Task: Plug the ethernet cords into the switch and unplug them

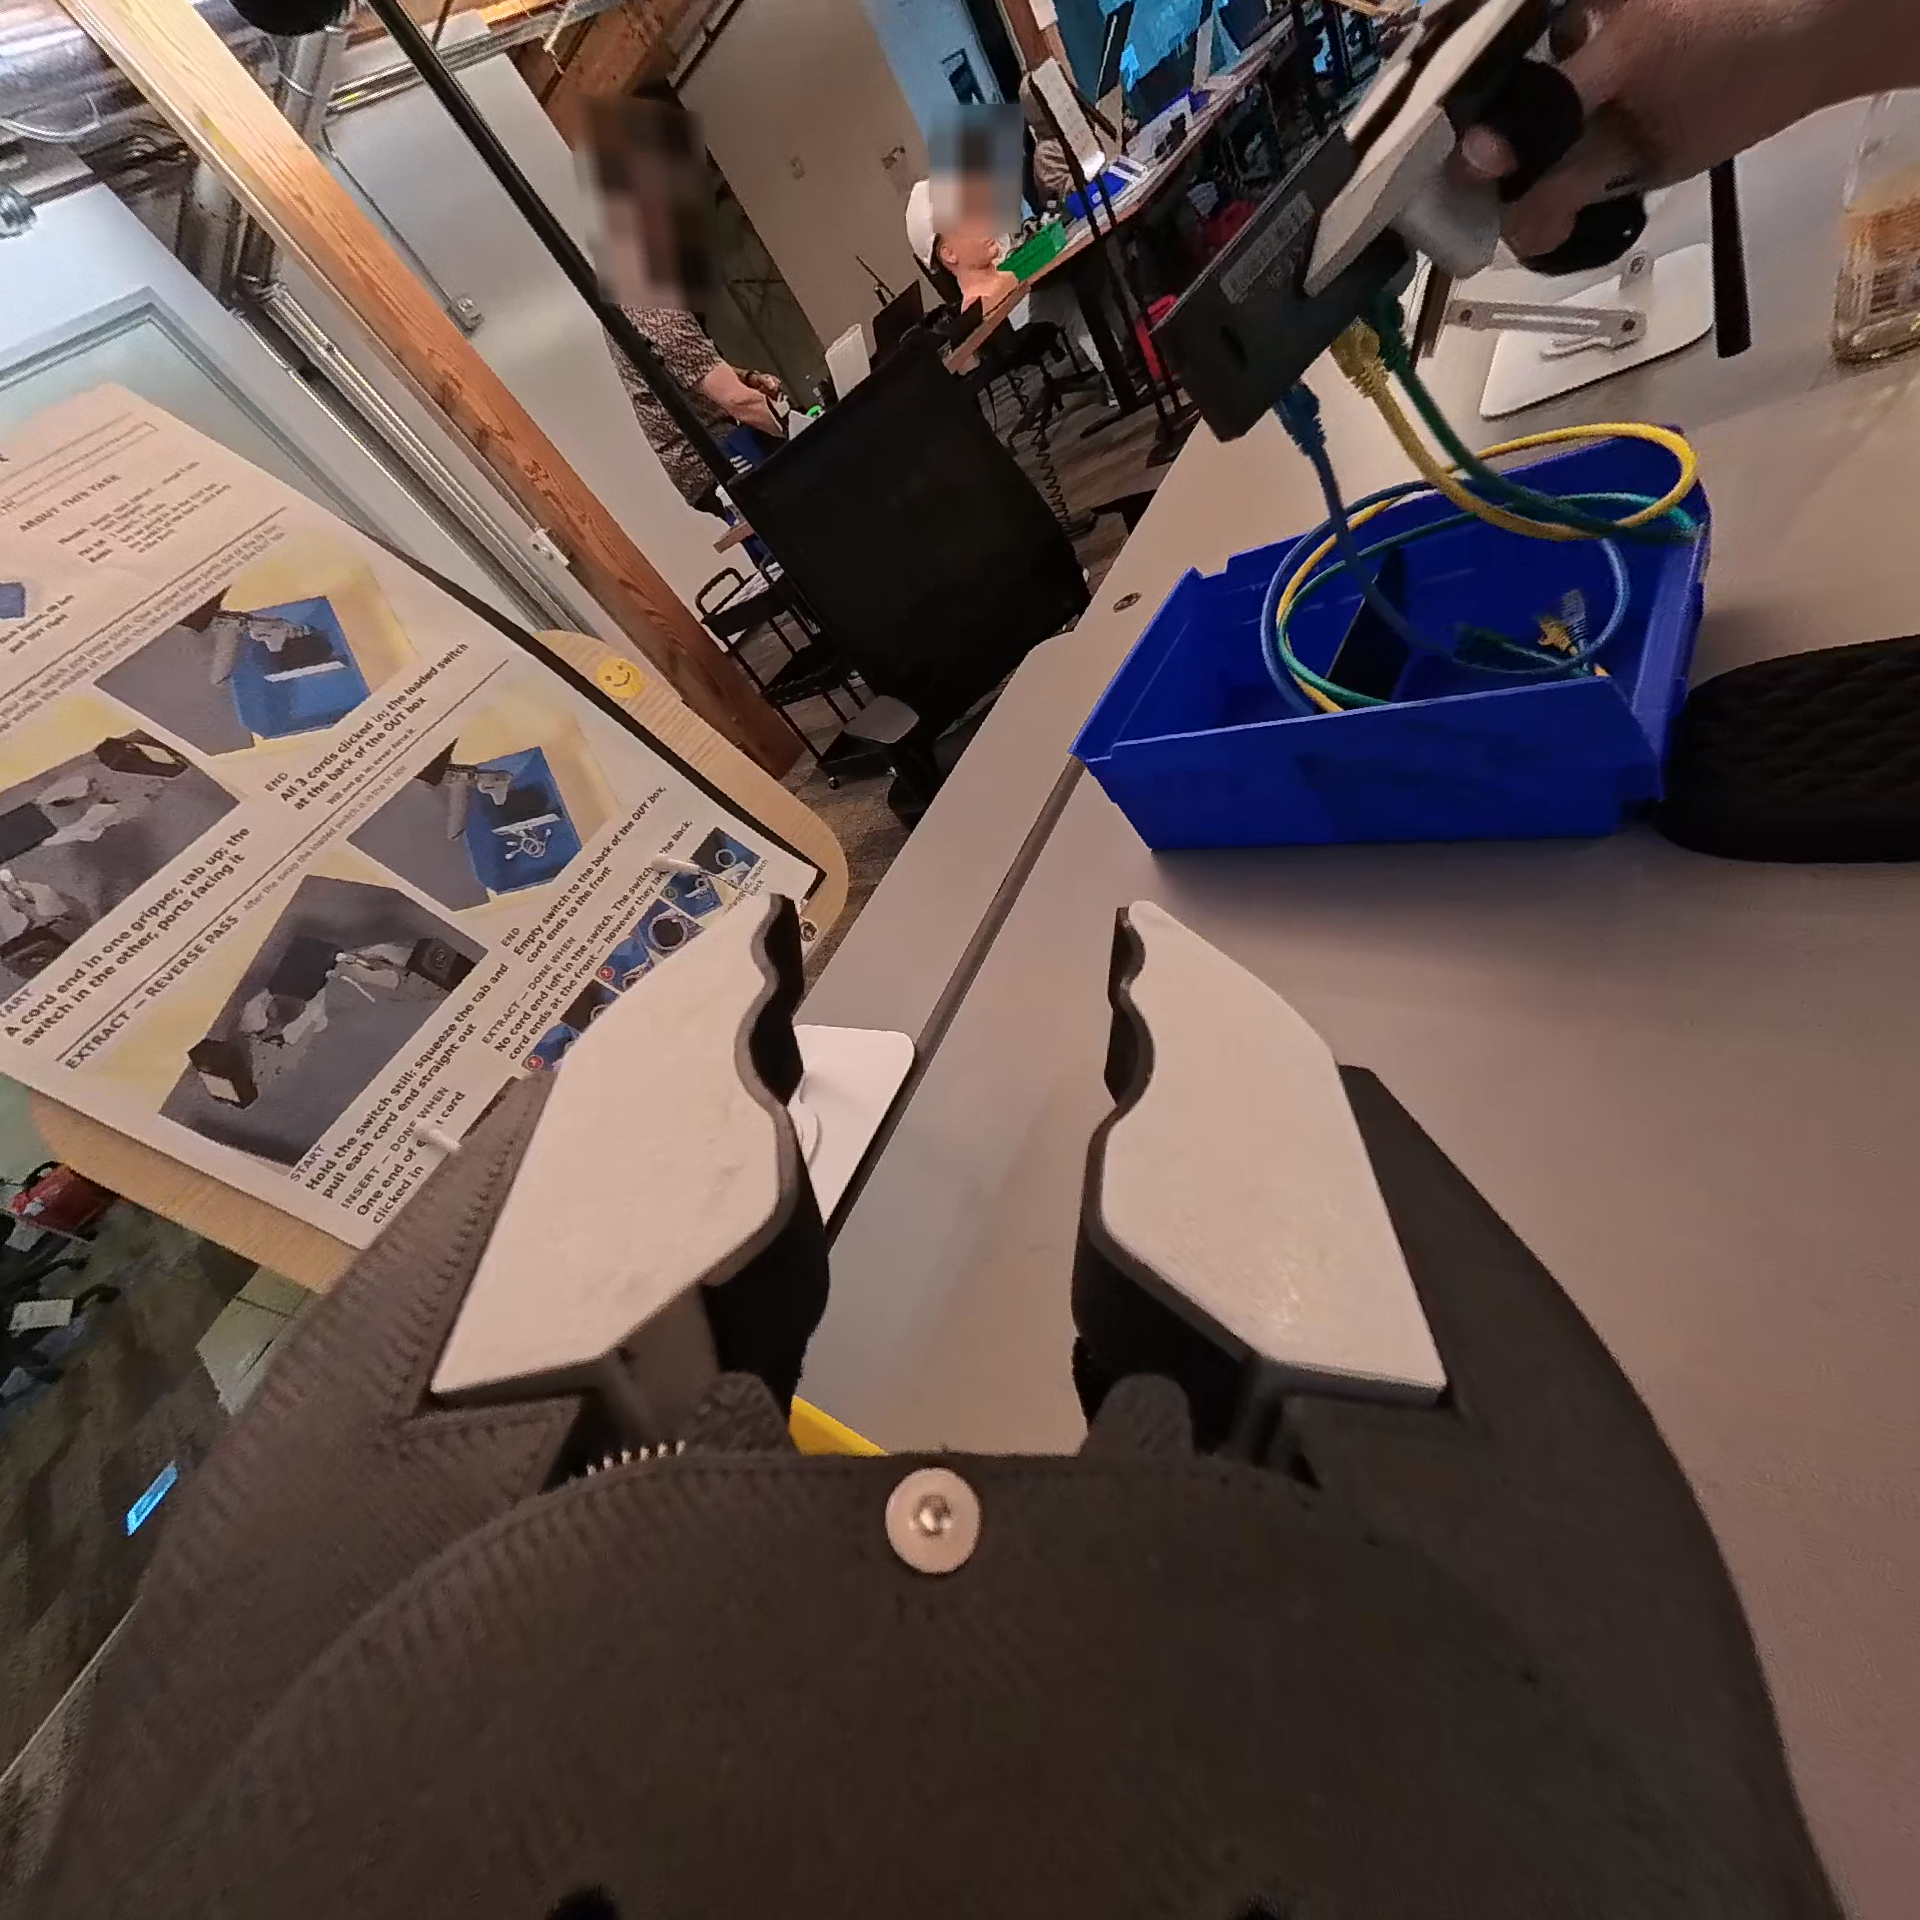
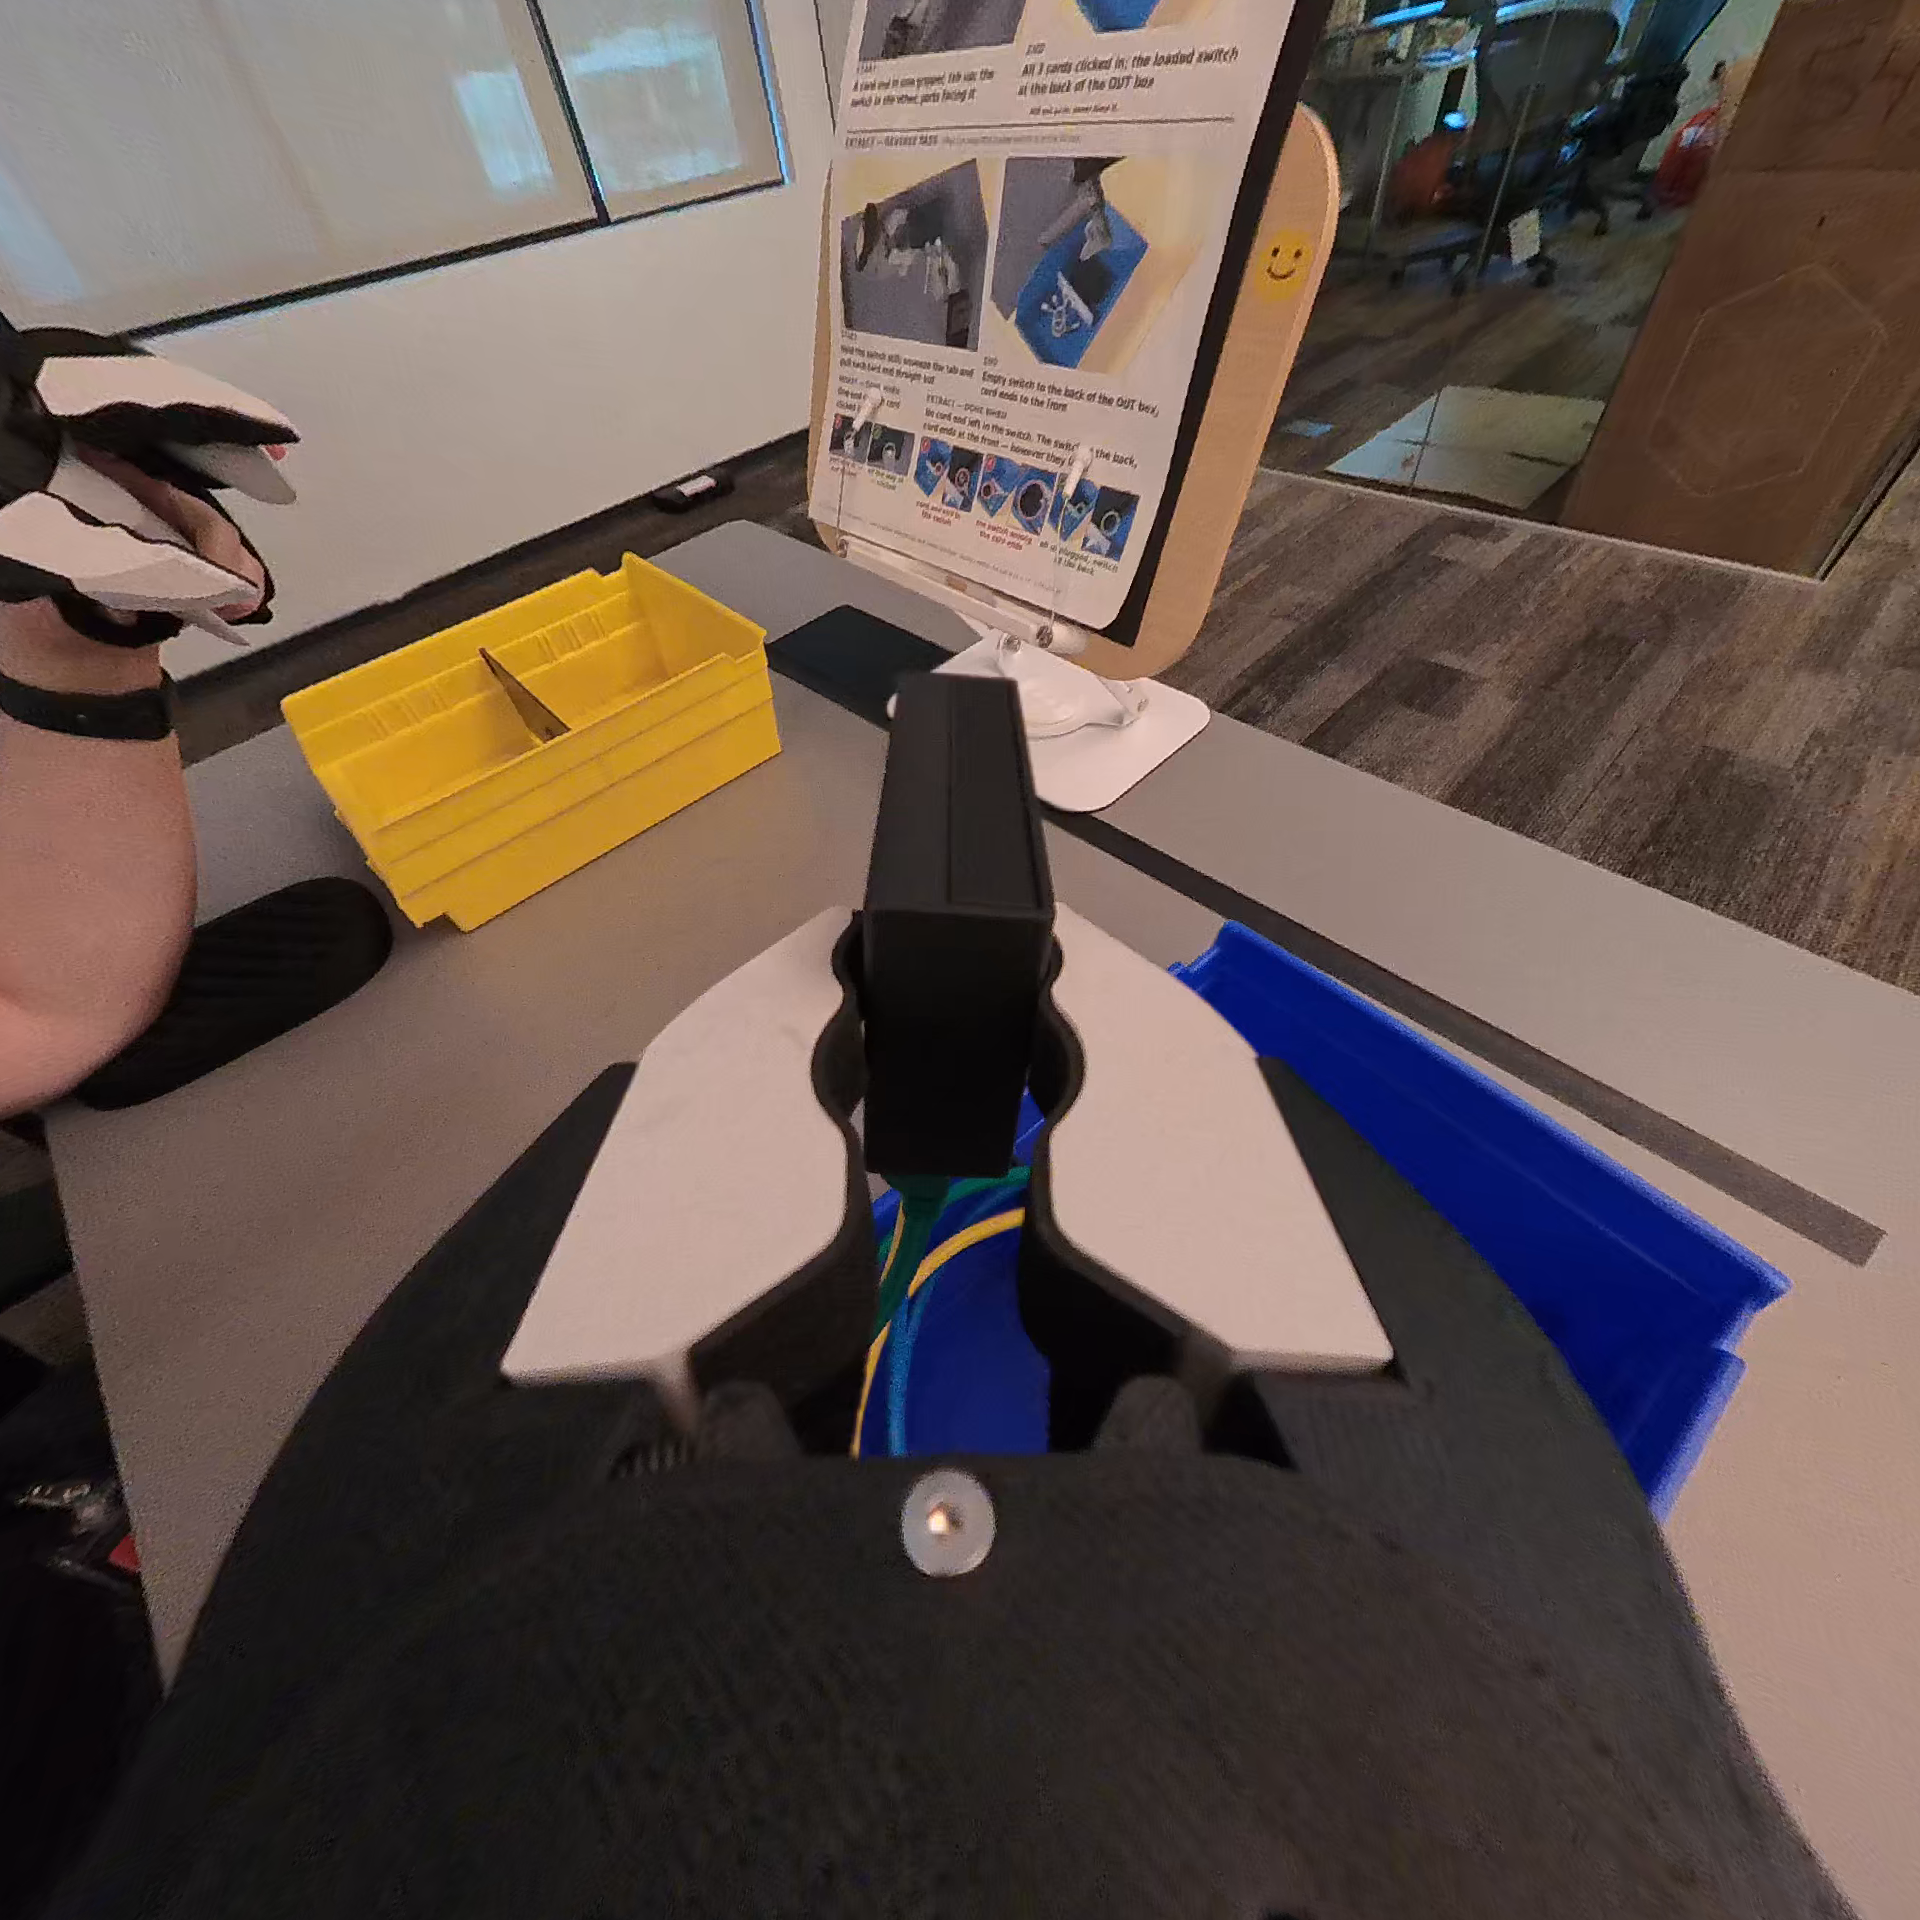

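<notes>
Black box-shaped switch [image 2: 956,935] is clamped in right gripper [image 2: 951,1039] jaws; three coloured ethernet cords [image 1: 1351,416] plugged in; unplugging is left. Left gripper [image 1: 951,997] jaws released, empty.

Even, soft indoor light fills both views, bright enough that colours read clearly. The grey tabletop [image 1: 1351,1039] carries only faint, diffuse shadows ahead of the left tool [image 1: 956,997]. Wide-angle distortion bends straight lines toward the edges, tilting the beam and the instruction board [image 2: 1049,312] beyond the right tool [image 2: 951,997]. The far room is softly out of focus, and mosaic patches cover heads there. The window panes look washed out.
</notes>
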